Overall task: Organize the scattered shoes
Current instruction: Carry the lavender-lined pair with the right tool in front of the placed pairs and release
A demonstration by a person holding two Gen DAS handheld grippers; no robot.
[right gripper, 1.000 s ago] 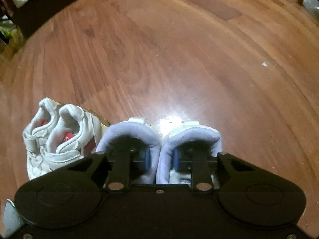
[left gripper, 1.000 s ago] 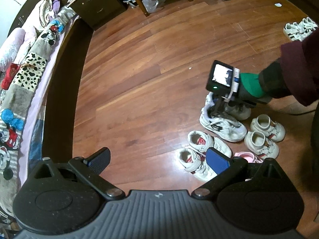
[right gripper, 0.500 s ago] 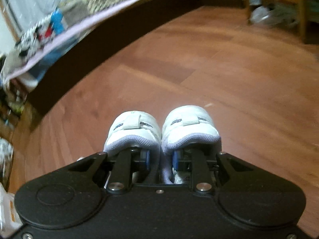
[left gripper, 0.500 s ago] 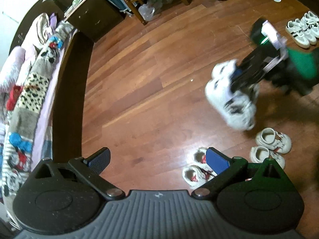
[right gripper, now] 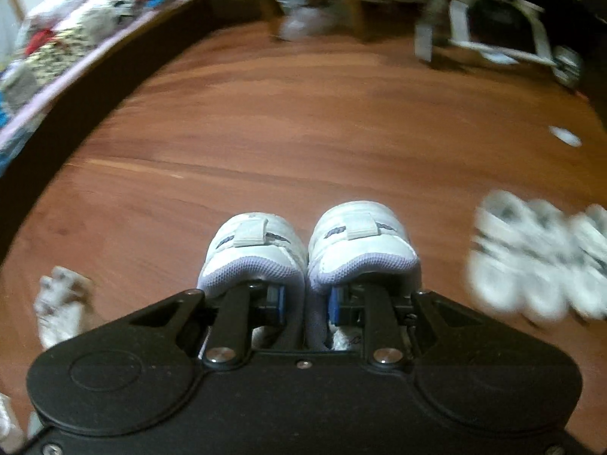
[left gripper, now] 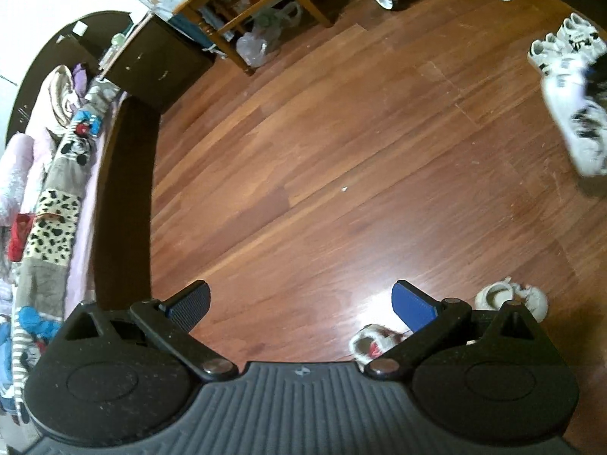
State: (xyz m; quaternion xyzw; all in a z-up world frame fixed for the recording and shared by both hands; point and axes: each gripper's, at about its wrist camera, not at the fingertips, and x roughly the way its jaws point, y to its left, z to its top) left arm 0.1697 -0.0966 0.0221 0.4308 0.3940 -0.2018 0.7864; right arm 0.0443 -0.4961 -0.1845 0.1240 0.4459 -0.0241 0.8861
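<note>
1. Lifted clear of the cluster where it sat a second ago, the pair of white sneakers [right gripper: 309,250] now rides above the open floor [left gripper: 341,159], carried toward the striped white shoes [right gripper: 538,258] already lined up near the floor's far right side.
2. The right hand-held gripper [right gripper: 305,301] has its jaws drawn close together, one finger inside each shoe, pinching the two inner collars against each other; both shoes hang from that one pinch, toes pointing away.
3. The left hand-held gripper [left gripper: 299,303] is spread wide and holds nothing. It hangs over bare floor, with small white-and-red shoes [left gripper: 370,345] and a cream pair [left gripper: 508,295] just beside its right finger.
4. To do the carry well, I'd say keep the squeeze steady: the grip is only on soft padded collars, and a quick swing could let one shoe slip out.
5. Slow down before the striped shoes; the right-hand view is smeared with motion, so the approach looks fast.
6. Set the soles down flat, just beside that row and with the toes matching it, and release only once both shoes rest on the floor.
7. Draw the fingers straight up out of the openings so neither shoe tips over.
8. The free gripper looks best placed for the small shoes near it.
</note>
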